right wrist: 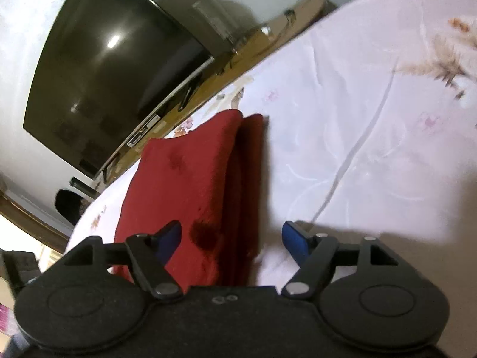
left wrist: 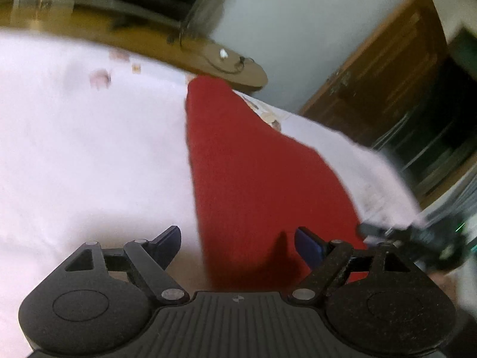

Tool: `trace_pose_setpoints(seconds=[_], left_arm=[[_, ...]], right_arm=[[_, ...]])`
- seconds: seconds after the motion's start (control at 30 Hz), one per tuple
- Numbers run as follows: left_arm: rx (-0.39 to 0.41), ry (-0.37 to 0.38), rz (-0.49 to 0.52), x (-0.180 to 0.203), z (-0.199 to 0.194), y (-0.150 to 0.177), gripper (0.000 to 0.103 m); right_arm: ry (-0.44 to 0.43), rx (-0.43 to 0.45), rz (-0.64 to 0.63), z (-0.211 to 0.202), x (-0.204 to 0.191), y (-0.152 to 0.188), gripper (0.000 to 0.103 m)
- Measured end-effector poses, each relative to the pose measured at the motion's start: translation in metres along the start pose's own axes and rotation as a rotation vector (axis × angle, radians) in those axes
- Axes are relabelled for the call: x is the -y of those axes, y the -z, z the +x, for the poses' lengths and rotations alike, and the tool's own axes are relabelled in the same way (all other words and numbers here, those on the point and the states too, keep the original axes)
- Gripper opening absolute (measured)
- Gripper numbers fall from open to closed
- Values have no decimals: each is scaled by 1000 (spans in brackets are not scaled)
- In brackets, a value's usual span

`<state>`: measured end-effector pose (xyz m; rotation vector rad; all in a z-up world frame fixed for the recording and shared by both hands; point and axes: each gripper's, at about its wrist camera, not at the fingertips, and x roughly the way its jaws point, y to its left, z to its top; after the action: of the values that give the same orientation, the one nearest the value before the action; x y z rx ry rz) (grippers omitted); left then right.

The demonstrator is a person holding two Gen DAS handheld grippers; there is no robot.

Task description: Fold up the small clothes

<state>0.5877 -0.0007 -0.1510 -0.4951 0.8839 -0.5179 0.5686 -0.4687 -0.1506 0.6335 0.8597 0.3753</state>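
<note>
Both hand-held grippers stand with jaws wide apart and nothing pinched: the left hand-held gripper (left wrist: 237, 243) hangs over the near end of the red garment (left wrist: 253, 179), and the right hand-held gripper (right wrist: 232, 238) hangs over its folded edge. That garment lies folded lengthwise on the white flowered bedsheet (right wrist: 357, 119). Beyond the bed, a dark television (right wrist: 110, 68) stands on a wooden surface (left wrist: 134, 40).
</note>
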Motion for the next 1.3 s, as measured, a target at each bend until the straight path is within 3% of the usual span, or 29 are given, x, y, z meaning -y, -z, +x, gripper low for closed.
trace_pose_setpoints(seconds=[0.1, 0.3, 0.43, 0.53, 0.67, 0.73, 0.87, 0.93, 0.97, 1.0, 1.07, 1.17, 1.3], left_arm=[[-60, 72, -63, -14, 17, -5, 83], [-65, 129, -82, -18, 37, -13, 82], [-67, 130, -69, -13, 46, -20, 81], [-73, 112, -51, -12, 46, -23, 70], [-71, 134, -50, -17, 43, -22, 67], [-59, 136, -50, -16, 46, -22, 68], [-47, 86, 21, -1, 47, -22, 68], [-32, 49, 73, 6, 49, -21, 63], [-21, 36, 93, 9, 49, -20, 57], [-4, 32, 103, 11, 46, -19, 54], [26, 46, 111, 13, 36, -20, 46], [53, 73, 133, 13, 10, -21, 45], [100, 89, 123, -7, -46, -32, 45]], right_arm=[[-65, -43, 38, 10, 6, -8, 76], [-112, -116, -3, 30, -1, -21, 79], [-132, -144, -69, 47, -13, -30, 79], [-158, -140, -116, 51, -19, -27, 79], [-182, -138, -61, 32, -2, -25, 56], [-190, -132, -31, 29, 6, -22, 54], [-154, -115, -42, 35, -11, -21, 65], [-97, -98, -82, 38, -26, -17, 56], [-66, -91, -100, 38, -30, -16, 42], [-54, -90, -108, 38, -35, -13, 35], [-17, -61, -142, 32, -50, -9, 32], [10, -2, -216, 15, -84, -3, 31], [1, 11, -278, 5, -131, 2, 31]])
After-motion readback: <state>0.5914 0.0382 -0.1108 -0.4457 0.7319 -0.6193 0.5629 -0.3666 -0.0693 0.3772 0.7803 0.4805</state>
